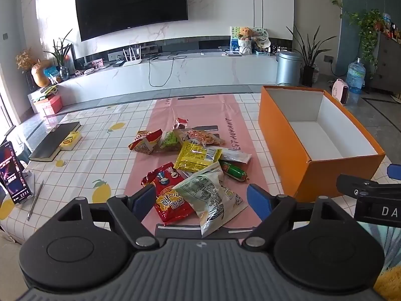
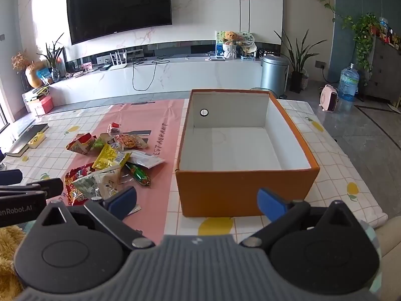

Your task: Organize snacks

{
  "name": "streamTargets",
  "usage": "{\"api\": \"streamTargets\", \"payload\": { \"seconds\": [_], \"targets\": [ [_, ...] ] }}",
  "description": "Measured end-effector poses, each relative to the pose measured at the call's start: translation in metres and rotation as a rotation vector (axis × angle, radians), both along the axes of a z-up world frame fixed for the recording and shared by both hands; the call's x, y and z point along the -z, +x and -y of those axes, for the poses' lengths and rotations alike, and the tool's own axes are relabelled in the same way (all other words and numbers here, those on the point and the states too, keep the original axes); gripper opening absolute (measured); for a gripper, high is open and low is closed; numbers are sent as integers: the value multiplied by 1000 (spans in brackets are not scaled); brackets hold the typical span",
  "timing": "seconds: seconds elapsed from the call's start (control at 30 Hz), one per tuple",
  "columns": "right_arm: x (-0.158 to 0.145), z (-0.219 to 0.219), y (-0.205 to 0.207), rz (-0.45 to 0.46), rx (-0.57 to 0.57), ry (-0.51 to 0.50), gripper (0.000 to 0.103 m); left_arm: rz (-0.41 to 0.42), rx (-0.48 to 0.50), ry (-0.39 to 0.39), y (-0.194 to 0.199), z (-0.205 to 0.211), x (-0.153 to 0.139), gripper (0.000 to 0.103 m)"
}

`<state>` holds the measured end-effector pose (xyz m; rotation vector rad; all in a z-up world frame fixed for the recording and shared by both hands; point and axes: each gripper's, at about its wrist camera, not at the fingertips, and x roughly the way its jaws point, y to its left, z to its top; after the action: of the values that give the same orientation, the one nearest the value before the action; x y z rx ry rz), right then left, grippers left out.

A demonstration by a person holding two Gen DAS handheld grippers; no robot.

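A pile of snack packets lies on a pink mat (image 1: 200, 110): a white-green bag (image 1: 210, 195) and a red bag (image 1: 170, 198) nearest, a yellow packet (image 1: 198, 158), a green sausage (image 1: 234, 171), more bags (image 1: 145, 143) behind. An empty orange box (image 1: 325, 170) with a white inside stands to the right. My left gripper (image 1: 200, 198) is open, its blue pads either side of the two nearest bags, above them. My right gripper (image 2: 198, 200) is open and empty before the near wall of the box (image 2: 240, 193). The pile also shows in the right wrist view (image 2: 110, 160).
A black book (image 1: 55, 140) with a yellow item (image 1: 71, 140) lies at the table's left. A phone on a stand (image 1: 15, 173) and a pen (image 1: 35, 200) are at the near left edge. The tablecloth (image 2: 333, 165) is checked with lemons. A TV cabinet stands beyond.
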<state>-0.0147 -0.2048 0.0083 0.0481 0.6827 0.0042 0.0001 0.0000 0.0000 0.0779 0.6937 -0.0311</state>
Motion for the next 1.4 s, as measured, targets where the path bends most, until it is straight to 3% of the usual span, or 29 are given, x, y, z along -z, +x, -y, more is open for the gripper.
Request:
{"api": "streamTargets", "payload": {
  "seconds": [1.4],
  "targets": [
    [2,-2,2,-21,17,-11,99,-37,-20,-7,3,-4,8,96]
  ]
}}
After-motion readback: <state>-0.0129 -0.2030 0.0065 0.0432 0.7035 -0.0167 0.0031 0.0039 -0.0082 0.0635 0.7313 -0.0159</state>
